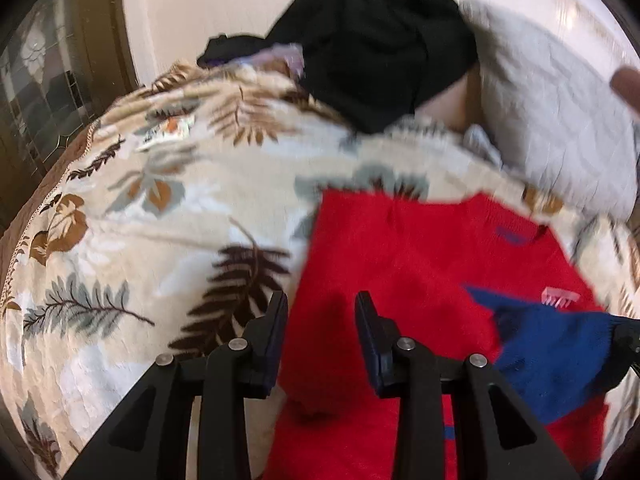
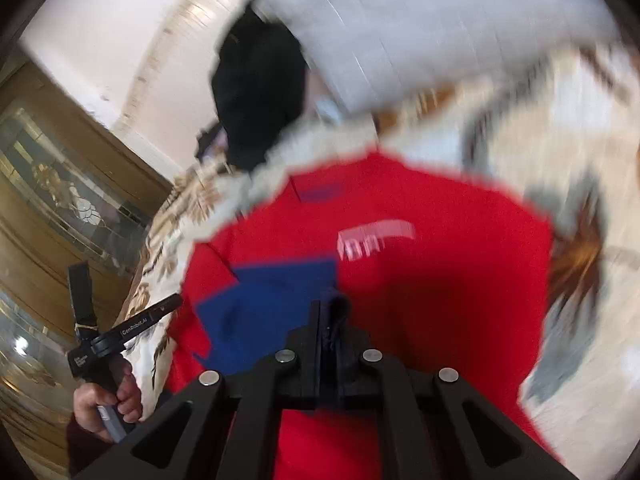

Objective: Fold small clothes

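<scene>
Across a leaf-print bedspread we carry the blue sleeve, pinched in our right gripper, over the red sweater at frame centre, left gripper part-open and empty; next, lay it flat.

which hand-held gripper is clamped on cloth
The right hand-held gripper: its jaws are shut on the blue knitted sleeve of the red sweater. The left hand-held gripper hangs open, holding nothing.
</scene>
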Demonstrator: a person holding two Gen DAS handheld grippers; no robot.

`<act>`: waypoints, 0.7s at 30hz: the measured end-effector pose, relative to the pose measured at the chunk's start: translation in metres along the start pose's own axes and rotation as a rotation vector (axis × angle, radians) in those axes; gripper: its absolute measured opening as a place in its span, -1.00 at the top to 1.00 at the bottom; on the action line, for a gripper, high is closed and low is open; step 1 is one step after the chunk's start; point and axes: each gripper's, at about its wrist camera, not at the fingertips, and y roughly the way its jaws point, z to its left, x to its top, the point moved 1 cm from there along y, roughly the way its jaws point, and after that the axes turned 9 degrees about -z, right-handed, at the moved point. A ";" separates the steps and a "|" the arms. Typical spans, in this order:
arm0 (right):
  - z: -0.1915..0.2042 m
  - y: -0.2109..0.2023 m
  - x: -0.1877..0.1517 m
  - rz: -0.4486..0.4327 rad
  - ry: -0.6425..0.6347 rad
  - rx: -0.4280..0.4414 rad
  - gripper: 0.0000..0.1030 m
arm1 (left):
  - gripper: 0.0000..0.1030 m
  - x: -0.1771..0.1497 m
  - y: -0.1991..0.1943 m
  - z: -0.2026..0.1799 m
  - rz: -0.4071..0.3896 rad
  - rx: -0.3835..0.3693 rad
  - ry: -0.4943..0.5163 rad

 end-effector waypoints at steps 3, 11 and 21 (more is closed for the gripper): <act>0.003 -0.027 0.014 -0.109 -0.018 -0.018 0.89 | 0.30 0.005 -0.007 -0.004 -0.046 -0.019 0.004; -0.067 0.007 0.011 0.090 0.241 -0.106 0.81 | 0.20 -0.012 0.019 -0.029 0.057 0.016 0.115; -0.060 -0.031 0.043 -0.095 0.229 -0.050 0.79 | 0.20 -0.012 0.009 -0.042 0.037 -0.082 0.118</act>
